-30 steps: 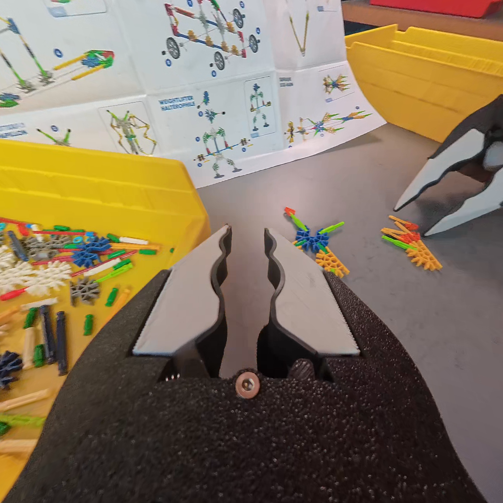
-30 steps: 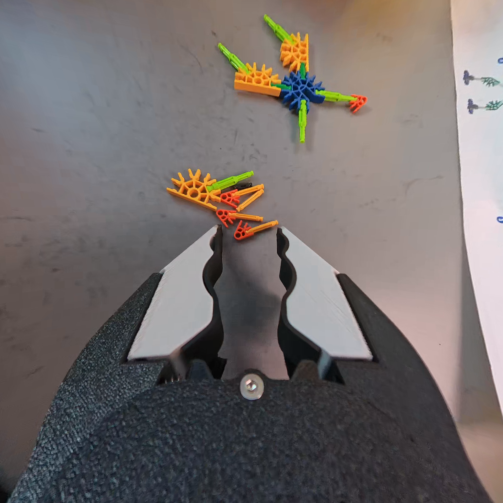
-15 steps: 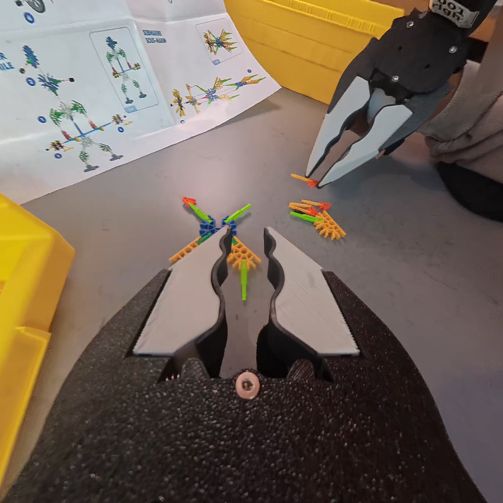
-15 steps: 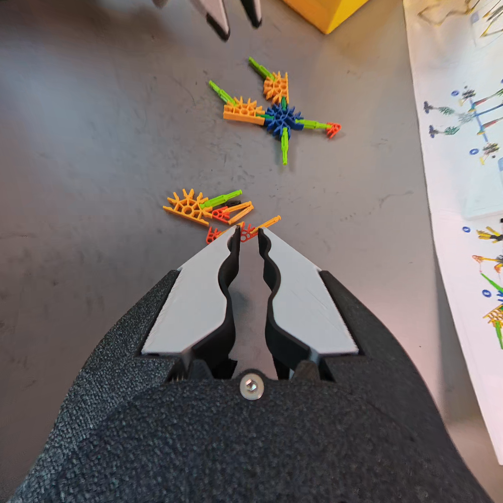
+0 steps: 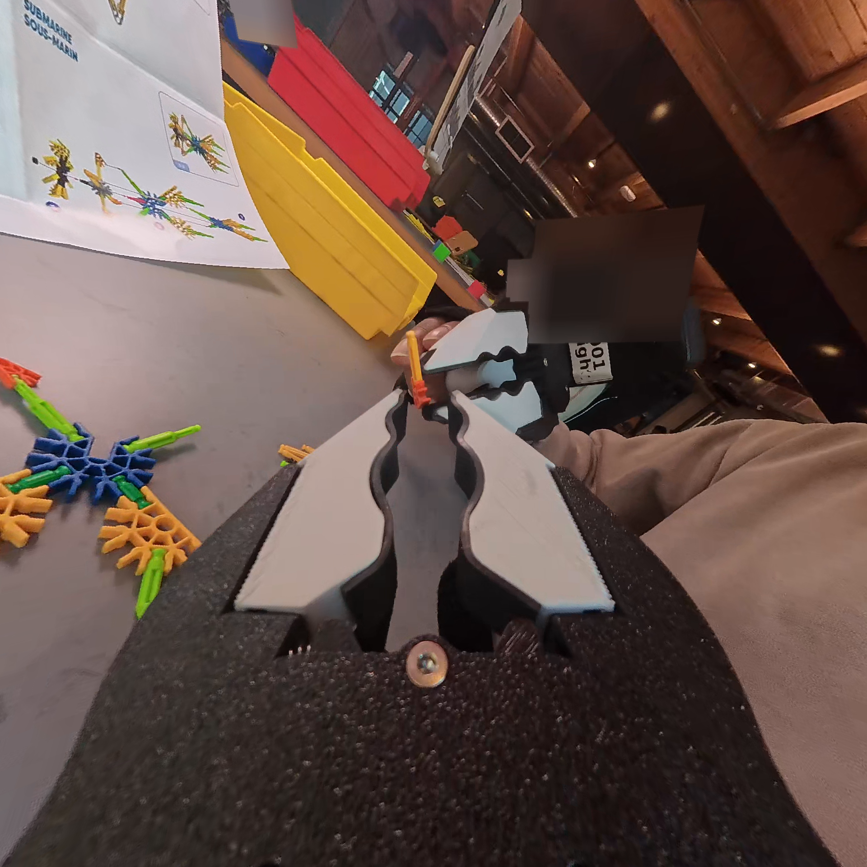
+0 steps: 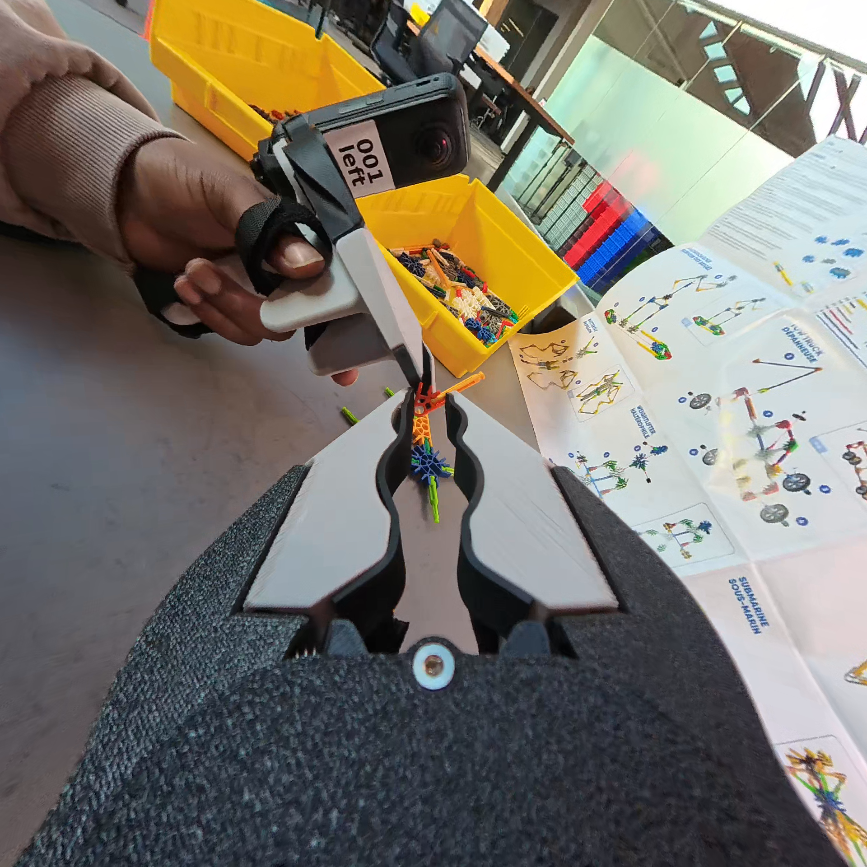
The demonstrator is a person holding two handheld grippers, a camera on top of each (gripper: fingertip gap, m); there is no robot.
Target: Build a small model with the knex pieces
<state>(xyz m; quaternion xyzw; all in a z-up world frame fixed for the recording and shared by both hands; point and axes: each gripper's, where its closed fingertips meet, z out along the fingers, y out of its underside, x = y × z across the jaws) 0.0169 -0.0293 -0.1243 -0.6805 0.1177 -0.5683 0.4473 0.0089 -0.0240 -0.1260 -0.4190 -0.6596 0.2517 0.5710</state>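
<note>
Rod (image 5: 412, 351) grip behind tool tips unclear.

Small orange rod (image 5: 412, 352) with red connector (image 5: 421, 390) (upright), lifted between both grippers' fingers.

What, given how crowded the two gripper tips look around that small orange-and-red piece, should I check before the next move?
1. Right gripper clamps the orange rod with red connector: ok, the piece is held off the table.
2. Left gripper open: ok, there is a gap between its fingers.
3. Left gripper clear of the held piece: cannot tell, its tips are right at it.
4. Blue-hub assembly undisturbed: ok, it lies flat on the table.
5. Yellow bin clear of both grippers: ok.
</note>
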